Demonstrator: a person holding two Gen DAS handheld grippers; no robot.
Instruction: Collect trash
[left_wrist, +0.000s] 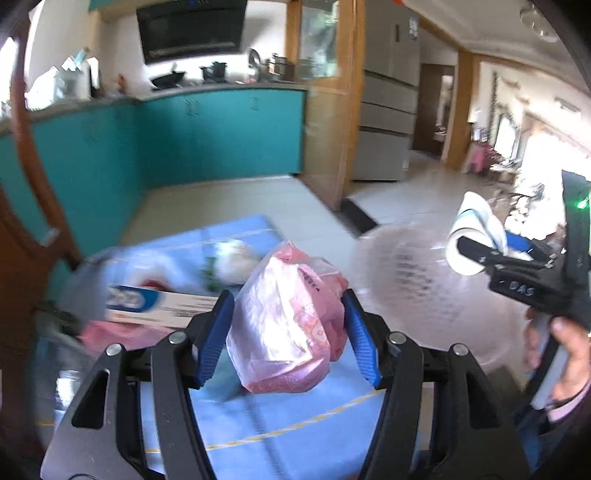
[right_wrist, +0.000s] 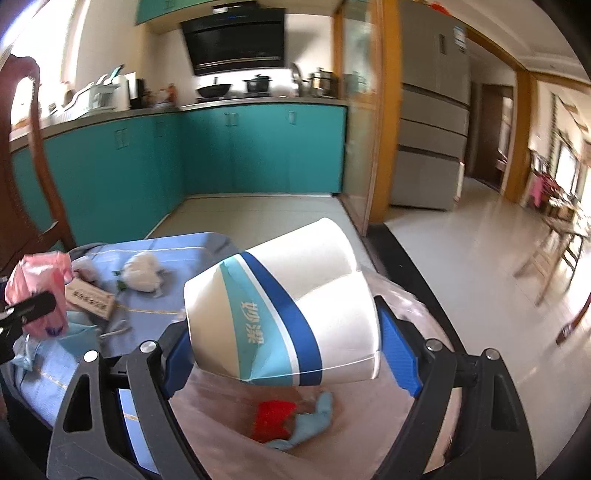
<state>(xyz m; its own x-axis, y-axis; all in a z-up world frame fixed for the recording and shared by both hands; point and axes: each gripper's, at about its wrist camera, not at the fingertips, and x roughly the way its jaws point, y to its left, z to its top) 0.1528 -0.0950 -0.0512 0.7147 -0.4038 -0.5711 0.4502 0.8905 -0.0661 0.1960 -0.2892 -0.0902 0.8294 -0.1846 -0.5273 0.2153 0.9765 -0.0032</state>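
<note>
A crushed paper cup (right_wrist: 284, 314), white with blue bands, is clamped between the blue pads of the right gripper (right_wrist: 286, 347), above a bin lined with a clear bag (right_wrist: 236, 435) that has a red scrap (right_wrist: 273, 421) and a blue glove (right_wrist: 306, 428) at the bottom. The left gripper (left_wrist: 288, 339) pinches a pink plastic bag (left_wrist: 291, 325) above the blue cloth (left_wrist: 295, 421). Left on the cloth lie a toothpaste box (left_wrist: 162, 306) and a white crumpled wad (left_wrist: 232, 262), probably tissue, though blur hides detail.
</note>
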